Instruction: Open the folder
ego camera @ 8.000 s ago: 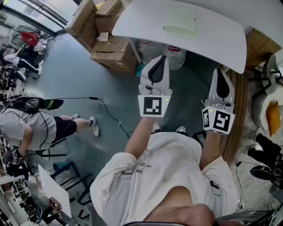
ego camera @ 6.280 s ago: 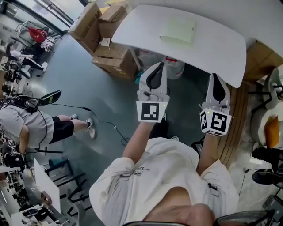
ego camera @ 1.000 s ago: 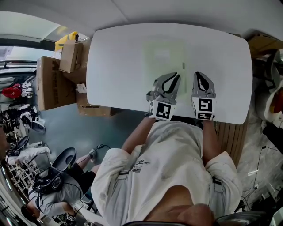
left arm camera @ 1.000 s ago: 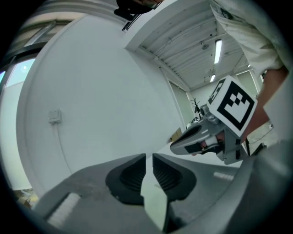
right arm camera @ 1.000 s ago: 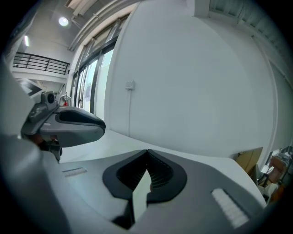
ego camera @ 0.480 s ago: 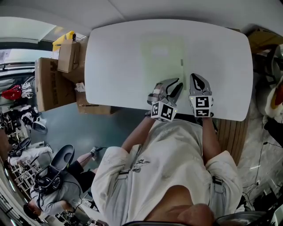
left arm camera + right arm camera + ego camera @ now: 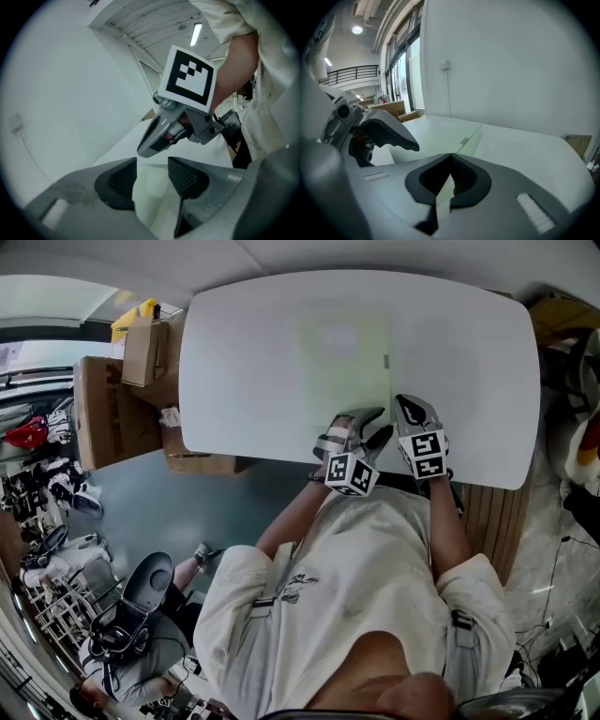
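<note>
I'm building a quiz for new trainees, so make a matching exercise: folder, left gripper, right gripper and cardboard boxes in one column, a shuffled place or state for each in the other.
Things: 1 folder; 2 left gripper; 3 right gripper; 4 cardboard boxes.
States: A jaws together; B on the floor beside the table; C flat on the white table; D jaws apart.
Pairs: 1-C; 2-D; 3-A; 4-B.
The left gripper's jaws are opening, with nothing pressed between them.
</note>
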